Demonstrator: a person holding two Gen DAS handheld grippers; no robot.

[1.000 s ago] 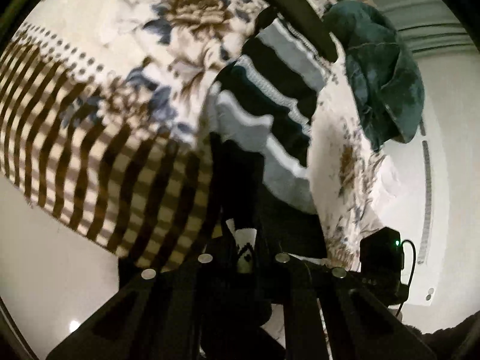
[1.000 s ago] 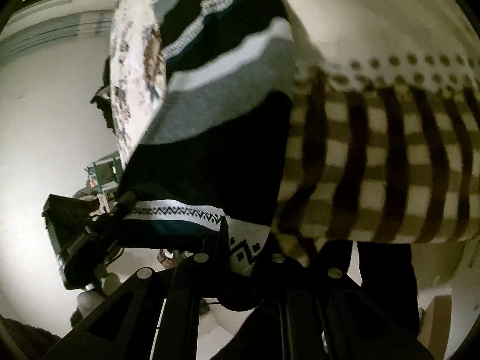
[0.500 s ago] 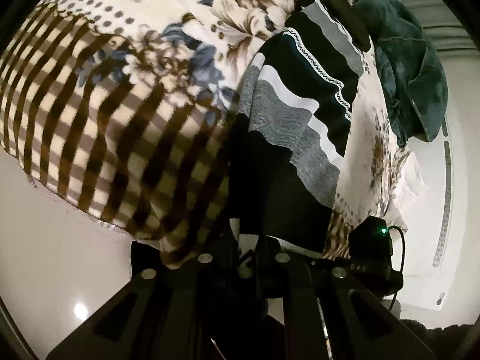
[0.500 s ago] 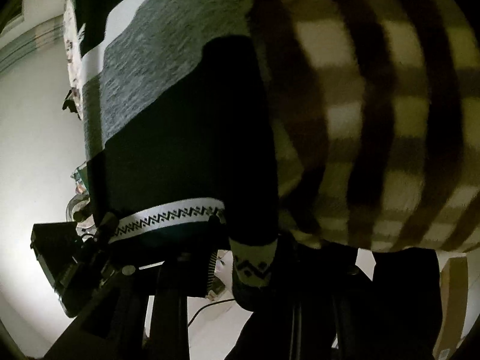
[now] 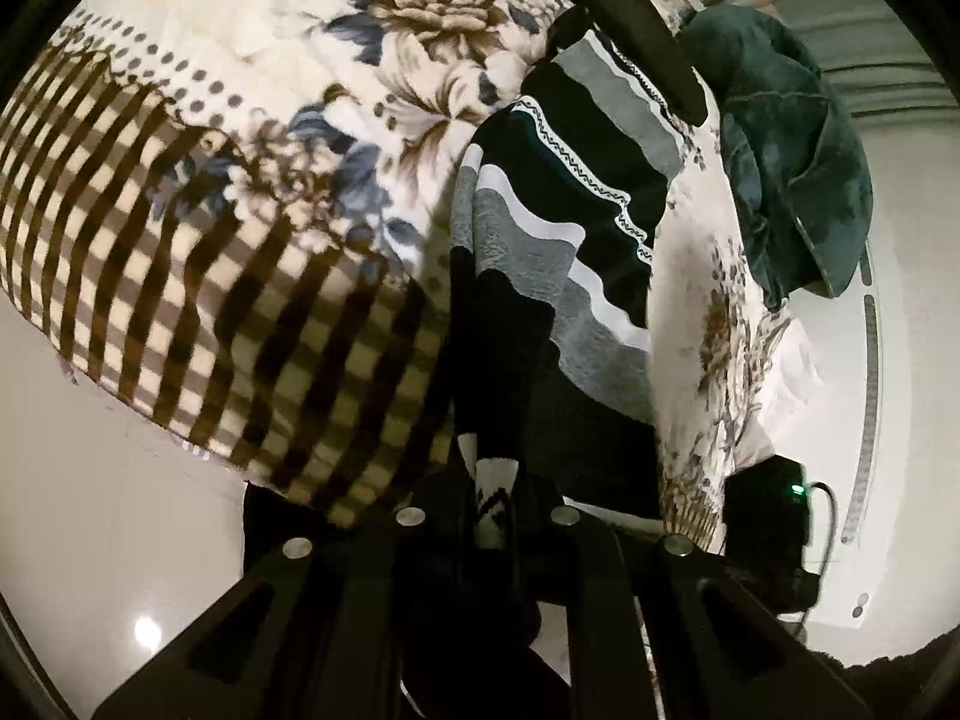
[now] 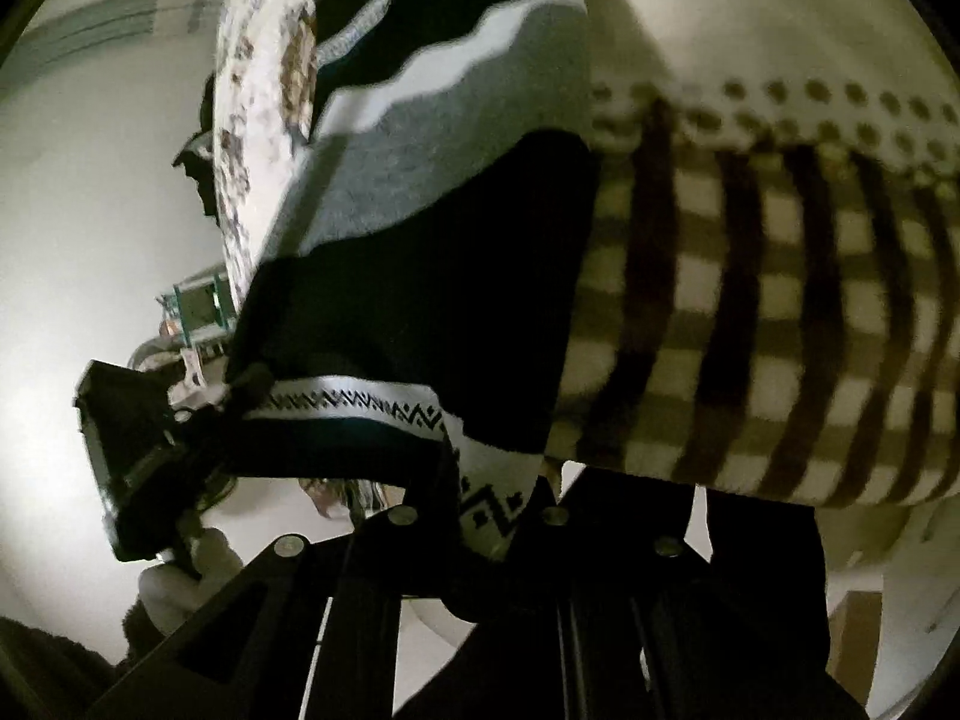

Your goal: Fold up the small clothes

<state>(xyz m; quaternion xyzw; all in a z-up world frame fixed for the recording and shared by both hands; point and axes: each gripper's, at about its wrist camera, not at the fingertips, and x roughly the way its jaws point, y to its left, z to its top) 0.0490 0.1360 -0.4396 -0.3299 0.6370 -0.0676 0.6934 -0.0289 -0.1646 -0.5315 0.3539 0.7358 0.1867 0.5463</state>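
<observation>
The striped black, grey and white knitted garment (image 5: 558,252) lies on the floral and checked blanket-covered bed (image 5: 252,138), running away from the left claw (image 5: 489,516), with its patterned hem between the jaws. The dark teal crumpled cloth (image 5: 792,180) sits beyond and right of that claw. The right claw (image 6: 480,516) grips the same hem; checked blanket lies to its right

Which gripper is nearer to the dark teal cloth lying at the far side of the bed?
Left. The left gripper, shut on the striped garment, has the dark teal cloth ahead to its right. The right gripper holds the same garment's hem; its view does not show that cloth.
</observation>
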